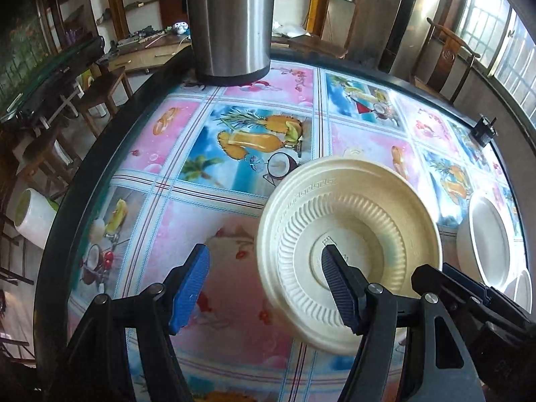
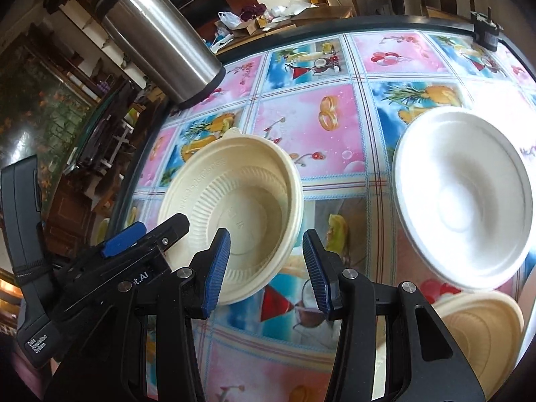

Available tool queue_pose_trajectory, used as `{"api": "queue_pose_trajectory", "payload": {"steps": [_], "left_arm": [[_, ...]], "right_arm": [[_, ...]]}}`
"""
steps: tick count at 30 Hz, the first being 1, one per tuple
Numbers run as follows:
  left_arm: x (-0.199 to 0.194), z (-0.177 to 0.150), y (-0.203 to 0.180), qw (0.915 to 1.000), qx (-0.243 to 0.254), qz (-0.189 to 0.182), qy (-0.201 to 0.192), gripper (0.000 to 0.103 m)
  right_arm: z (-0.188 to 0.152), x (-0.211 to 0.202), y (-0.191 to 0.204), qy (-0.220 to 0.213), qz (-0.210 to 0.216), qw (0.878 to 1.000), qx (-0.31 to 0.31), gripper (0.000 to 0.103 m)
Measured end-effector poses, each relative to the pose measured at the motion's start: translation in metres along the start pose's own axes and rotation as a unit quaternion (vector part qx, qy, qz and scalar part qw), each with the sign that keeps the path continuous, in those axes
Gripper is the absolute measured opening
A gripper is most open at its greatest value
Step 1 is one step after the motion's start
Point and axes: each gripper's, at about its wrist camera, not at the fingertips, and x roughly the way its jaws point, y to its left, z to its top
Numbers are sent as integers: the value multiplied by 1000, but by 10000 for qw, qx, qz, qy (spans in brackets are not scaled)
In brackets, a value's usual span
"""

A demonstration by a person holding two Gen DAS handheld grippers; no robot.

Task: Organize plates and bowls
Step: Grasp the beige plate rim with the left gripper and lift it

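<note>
Little of the sorting looks done: the dishes lie apart on the table [image 2: 335,127], none stacked. The cream bowl [image 1: 348,248] sits toward the near edge; the left gripper [image 1: 268,288] is spread wide, one finger over the bowl's well and the other outside its rim, gripping nothing. The right gripper [image 2: 266,271] is also spread and empty, just beside that bowl. The white bowl [image 2: 464,197] and a cream plate [image 2: 482,328] wait nearer the right edge, a steel tumbler [image 2: 160,37] at the far left edge.
</note>
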Motion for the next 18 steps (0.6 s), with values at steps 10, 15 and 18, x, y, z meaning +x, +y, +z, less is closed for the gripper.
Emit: {"api": "queue_pose_trajectory", "payload": {"steps": [10,15,18], "left_arm": [[13,2,-4,9998,30,159,74,69],[16,3,-5,9996,47,247,94,69],[18,4,-6,9994,67,341,74,69]], "right_arm": [[5,6,-2,29,-93,9999,-63,45],[7,10,-2,47,-143,9998,-107,44],[8,12,-3,40,-133,9998,-110,31]]}}
